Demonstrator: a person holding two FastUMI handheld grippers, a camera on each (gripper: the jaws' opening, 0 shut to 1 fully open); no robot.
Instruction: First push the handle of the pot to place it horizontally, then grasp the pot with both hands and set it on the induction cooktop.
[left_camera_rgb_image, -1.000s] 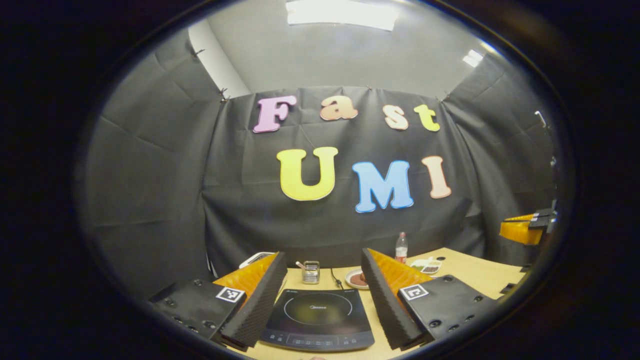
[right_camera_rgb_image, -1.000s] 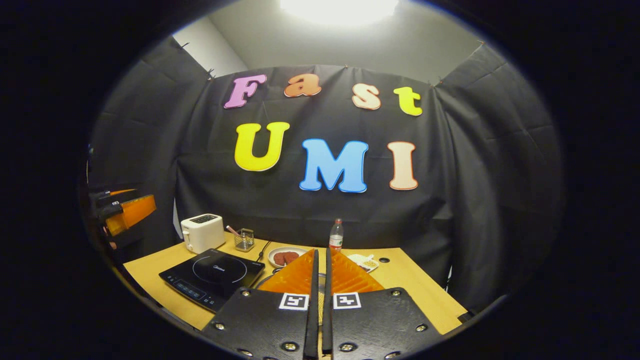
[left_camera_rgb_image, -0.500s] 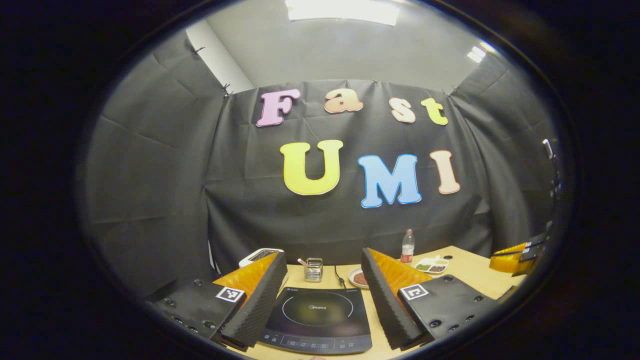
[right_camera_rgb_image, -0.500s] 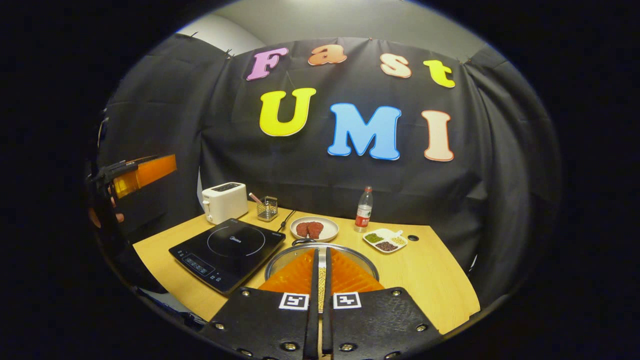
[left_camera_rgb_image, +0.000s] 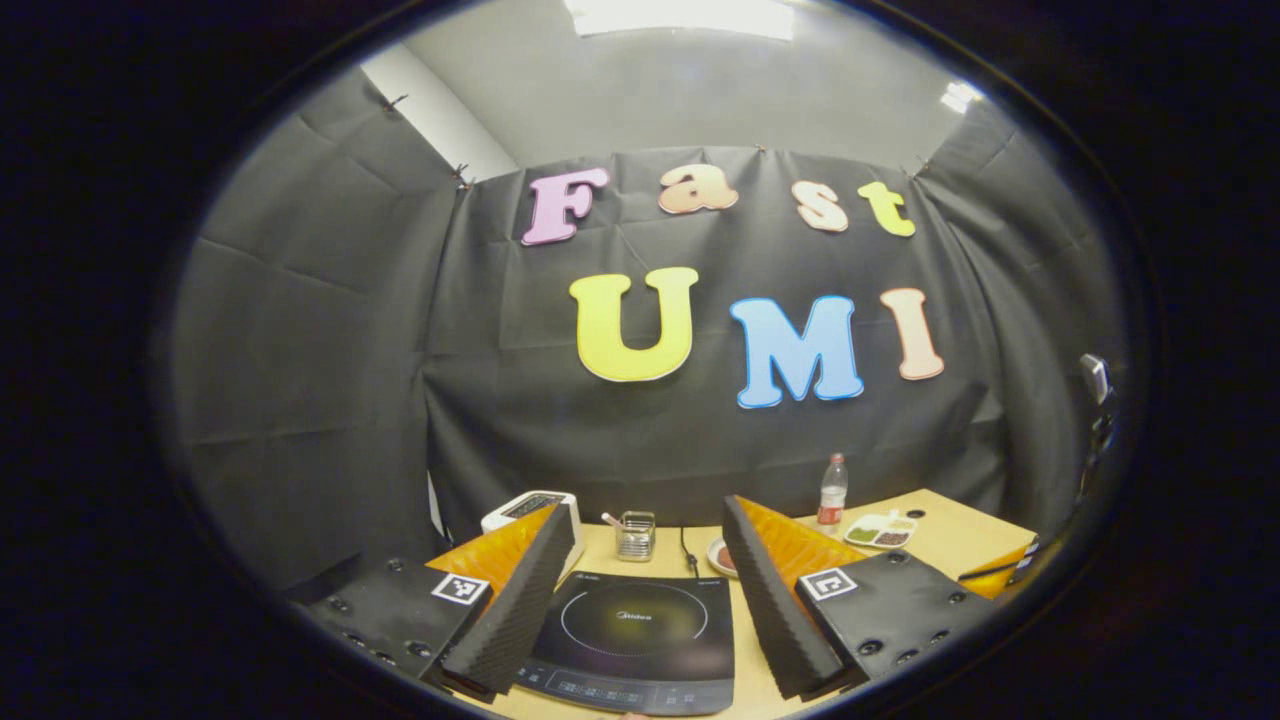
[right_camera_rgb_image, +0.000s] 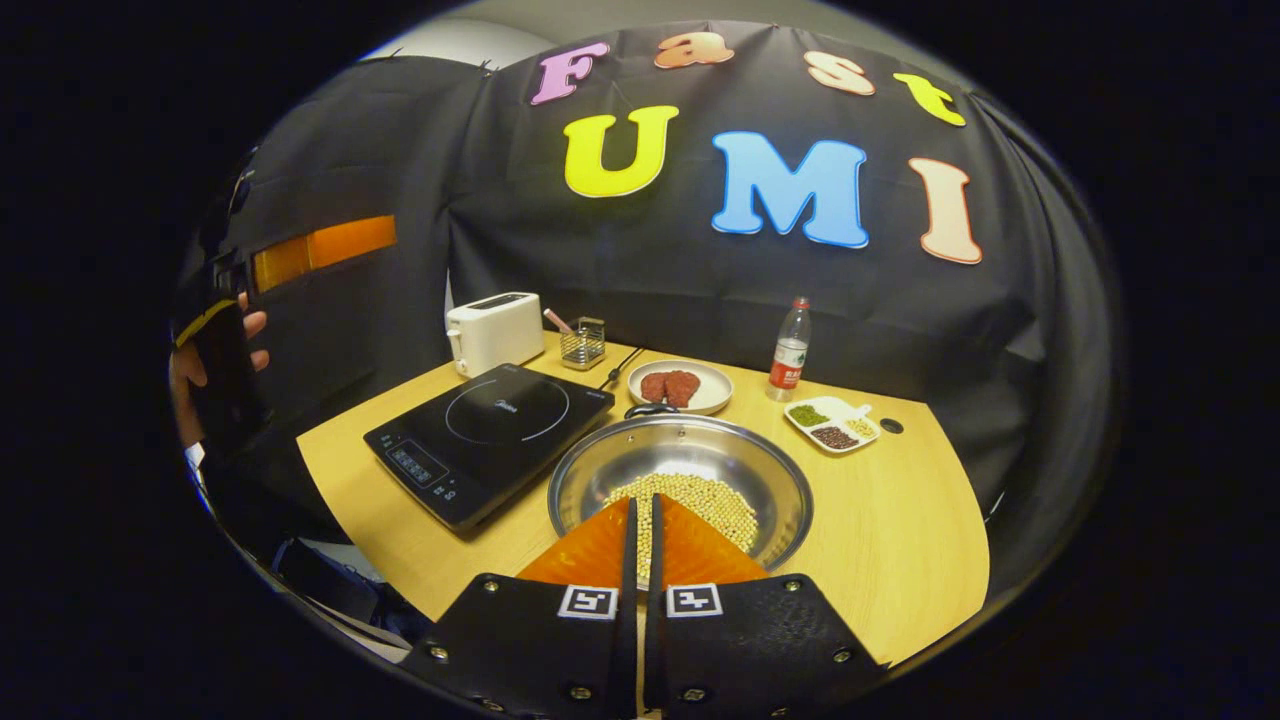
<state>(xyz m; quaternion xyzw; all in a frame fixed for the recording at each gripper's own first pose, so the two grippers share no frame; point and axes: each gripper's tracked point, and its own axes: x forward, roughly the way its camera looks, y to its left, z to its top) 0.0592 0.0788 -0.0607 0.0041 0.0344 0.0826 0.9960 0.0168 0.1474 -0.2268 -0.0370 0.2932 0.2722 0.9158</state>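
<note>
plate (right_camera_rgb_image: 680, 387) just behind pot (right_camera_rgb_image: 680, 478), toaster (right_camera_rgb_image: 494, 331) behind induction cooktop (right_camera_rgb_image: 490, 424)

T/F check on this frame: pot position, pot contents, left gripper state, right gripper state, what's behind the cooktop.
1. The pot sits on the induction cooktop. False: it stands on the table beside it.
2. The pot holds pale beans. True.
3. The left gripper is shut. False: its fingers are wide apart.
4. The right gripper has its fingers nearly together, gripping nothing. True.
5. A toaster stands behind the cooktop. True.
</note>
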